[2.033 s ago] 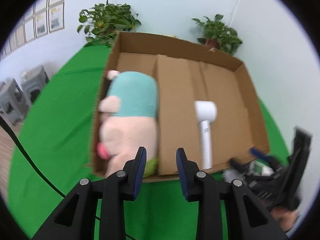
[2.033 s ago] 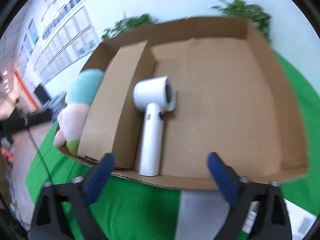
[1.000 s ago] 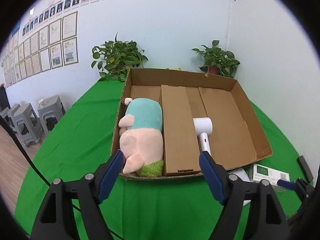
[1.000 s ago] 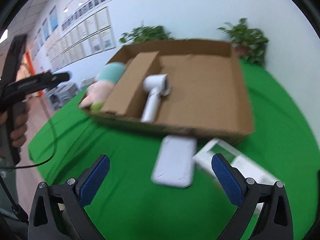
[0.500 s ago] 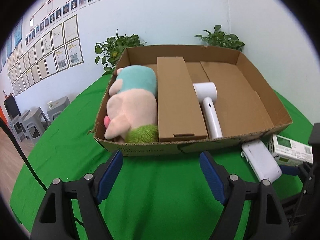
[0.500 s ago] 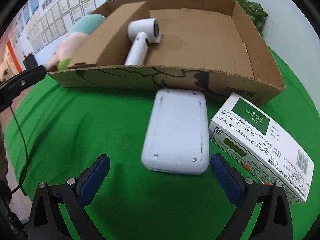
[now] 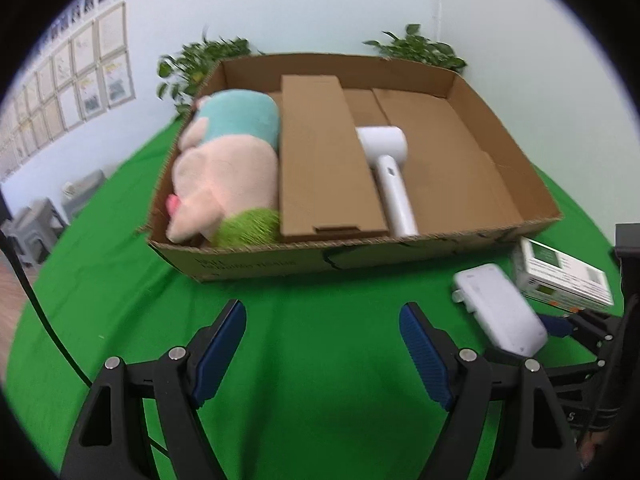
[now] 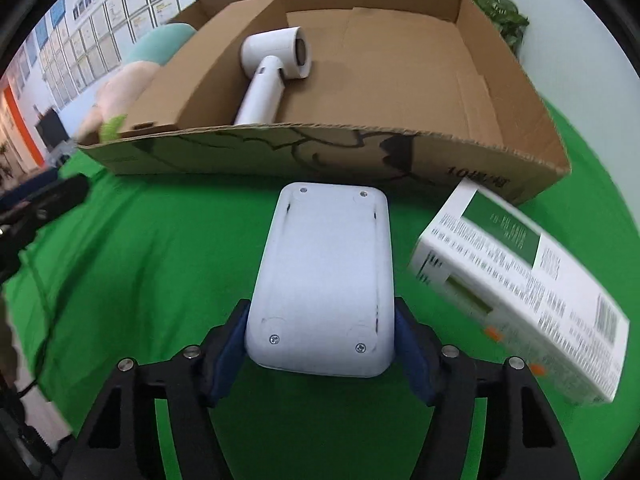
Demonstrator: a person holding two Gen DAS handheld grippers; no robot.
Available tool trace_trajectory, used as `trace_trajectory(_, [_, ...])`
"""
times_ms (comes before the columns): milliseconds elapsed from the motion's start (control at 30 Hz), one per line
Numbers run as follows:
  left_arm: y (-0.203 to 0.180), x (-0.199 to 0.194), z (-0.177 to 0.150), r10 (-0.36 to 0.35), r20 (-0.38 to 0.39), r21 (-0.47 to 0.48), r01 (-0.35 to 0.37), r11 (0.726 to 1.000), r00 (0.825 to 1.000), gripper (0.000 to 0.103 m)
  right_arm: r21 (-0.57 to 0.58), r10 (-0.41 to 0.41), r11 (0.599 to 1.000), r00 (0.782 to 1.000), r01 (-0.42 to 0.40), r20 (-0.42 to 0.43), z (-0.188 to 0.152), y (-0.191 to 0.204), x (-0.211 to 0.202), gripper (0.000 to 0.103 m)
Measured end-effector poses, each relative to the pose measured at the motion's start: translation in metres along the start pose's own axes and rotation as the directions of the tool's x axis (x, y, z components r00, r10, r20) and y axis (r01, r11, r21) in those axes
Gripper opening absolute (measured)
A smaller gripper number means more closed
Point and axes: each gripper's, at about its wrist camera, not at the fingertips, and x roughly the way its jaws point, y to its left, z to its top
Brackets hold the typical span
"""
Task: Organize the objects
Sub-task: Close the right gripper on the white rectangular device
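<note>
A flat white device (image 8: pixel 326 264) lies on the green cloth in front of a big cardboard box (image 8: pixel 320 152). My right gripper (image 8: pixel 320 308) has its jaws closing on the near end of this device, and the blue pads (image 8: pixel 230 344) touch both sides. The left wrist view has the white device (image 7: pixel 500 312) at the right. My left gripper (image 7: pixel 322 312) hangs open over bare cloth, nothing between its fingers. Inside the cardboard box (image 7: pixel 360 254) lie a plush pig (image 7: pixel 228 168), a long brown carton (image 7: pixel 324 160) and a white hair dryer (image 7: pixel 390 172).
A white and green packet (image 8: pixel 516 280) lies right of the device, close to the box's front corner. The table (image 7: pixel 120 280) has a green cloth, and a black cable (image 7: pixel 32 312) crosses its left side. Potted plants (image 7: pixel 416 46) stand behind the box.
My right gripper has dropped from above the box to the white device and its jaws have narrowed onto it. My left gripper has opened and sunk toward the cloth in front of the box.
</note>
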Motion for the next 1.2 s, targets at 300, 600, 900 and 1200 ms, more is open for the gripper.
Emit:
trace_trajectory(300, [-0.024, 0.023, -0.014, -0.264, -0.152, -0.057, 0.259, 0.964, 0.952, 0.079, -0.077, 0.052, 0.996, 0.997, -0.048, 0.055, -0.026, 0.022, -0.033, 0.102])
trace_trajectory(600, [-0.056, 0.065, -0.020, -0.464, -0.261, -0.190, 0.426, 0.884, 0.847, 0.079, -0.104, 0.095, 0.991, 0.994, -0.089, 0.055, -0.020, 0.013, -0.028, 0.099])
trace_trajectory(900, [-0.068, 0.070, -0.018, -0.464, -0.245, -0.216, 0.419, 0.882, 0.851, 0.079, -0.111, 0.109, 0.988, 0.994, -0.106, 0.019, -0.016, 0.013, -0.014, 0.083])
trace_trajectory(1200, [-0.073, 0.067, -0.022, -0.472, -0.252, -0.230, 0.421, 0.877, 0.845, 0.060, -0.099, 0.125, 0.987, 0.992, -0.124, 0.000, -0.017, 0.012, -0.010, 0.075])
